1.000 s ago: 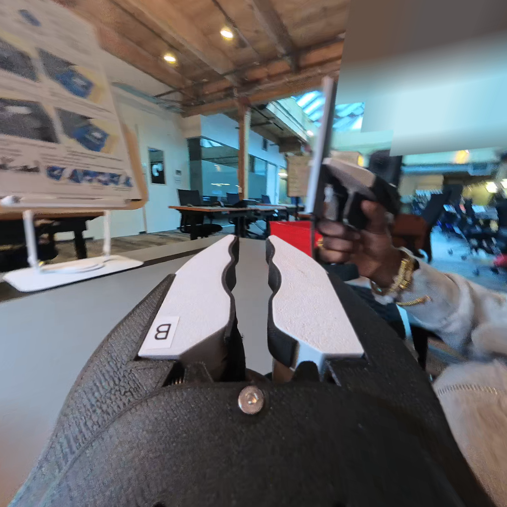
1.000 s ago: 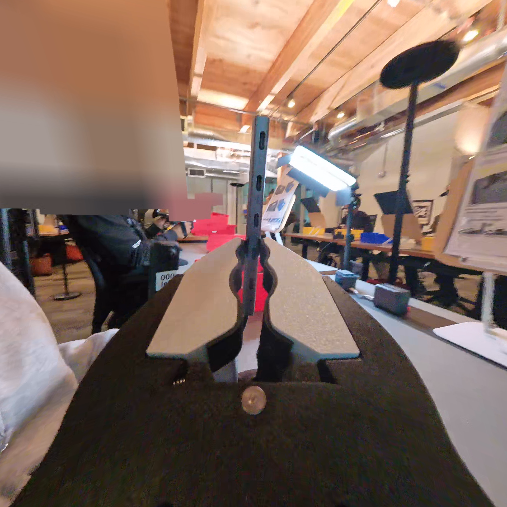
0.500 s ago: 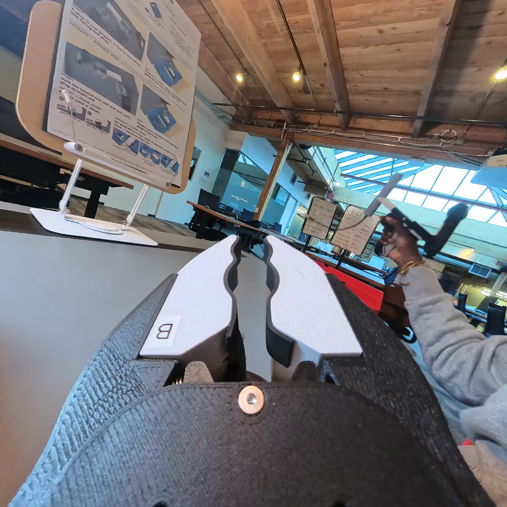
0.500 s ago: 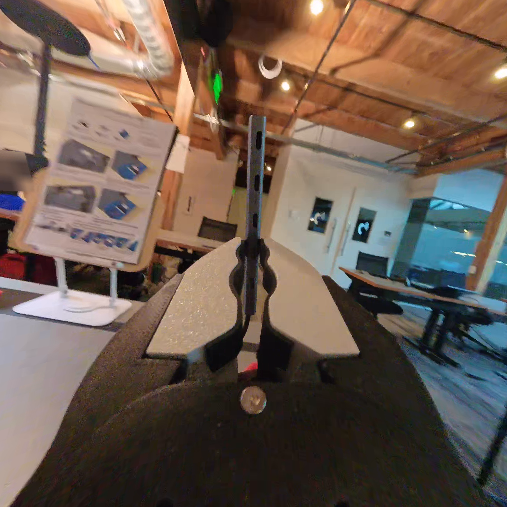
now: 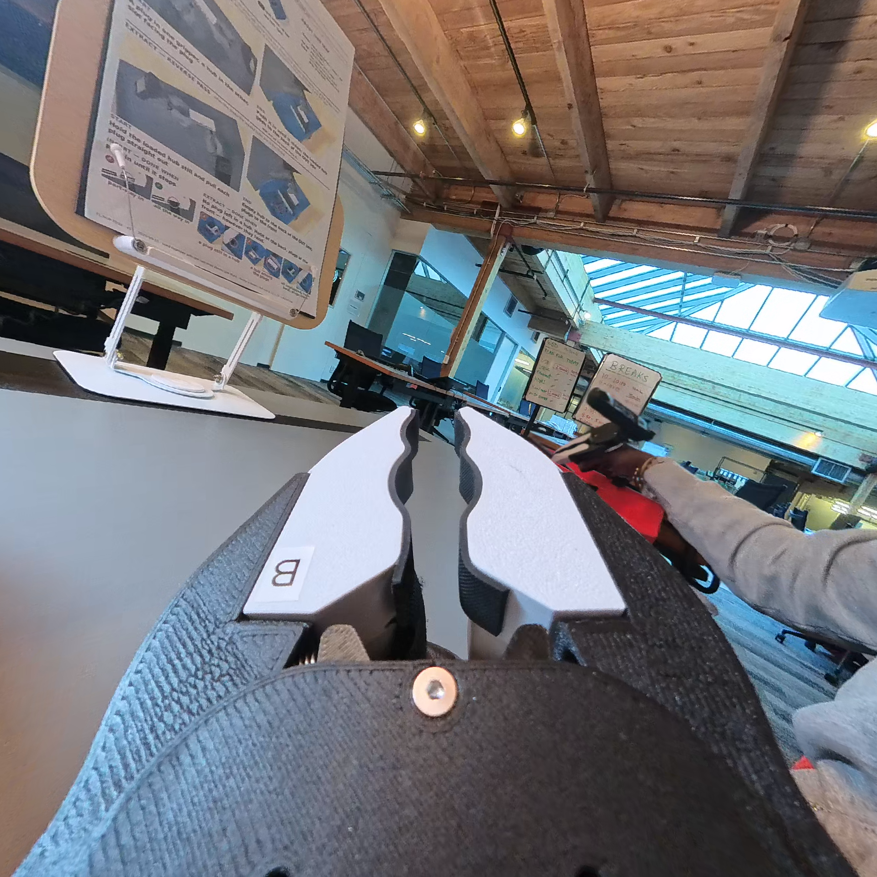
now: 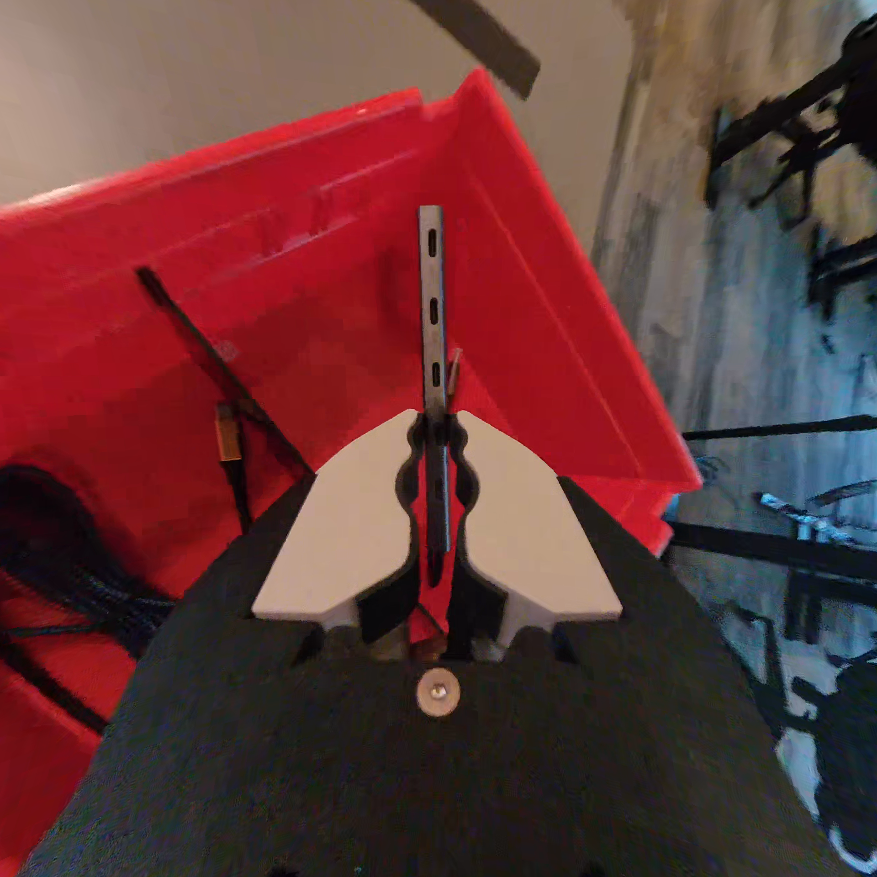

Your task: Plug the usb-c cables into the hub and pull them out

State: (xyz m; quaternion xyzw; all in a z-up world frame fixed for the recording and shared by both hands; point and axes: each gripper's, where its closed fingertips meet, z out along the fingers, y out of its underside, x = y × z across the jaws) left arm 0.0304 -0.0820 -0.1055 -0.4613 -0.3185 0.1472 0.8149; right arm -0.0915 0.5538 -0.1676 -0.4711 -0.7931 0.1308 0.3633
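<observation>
My right gripper (image 6: 437, 417) is shut on a slim dark grey hub (image 6: 433, 303) with several USB-C ports along its edge. It points down into a red bin (image 6: 522, 284). Black cables (image 6: 71, 569) lie in the bin, one with an orange-brown plug (image 6: 228, 436). A small silver plug (image 6: 454, 375) shows just right of the hub. My left gripper (image 5: 436, 422) is low over the grey table (image 5: 142, 498), its jaws a narrow gap apart and empty. The left wrist view shows the right gripper (image 5: 612, 427) in a hand over the red bin (image 5: 631, 508).
An instruction sheet on a white stand (image 5: 213, 156) is at the table's back left. Desks, chairs and two whiteboards (image 5: 617, 384) are far behind. The floor (image 6: 712, 332) lies beyond the bin's right side.
The right gripper came down from head height with the hub and now points into the red bin. The left gripper stayed low over the table, its jaws unchanged.
</observation>
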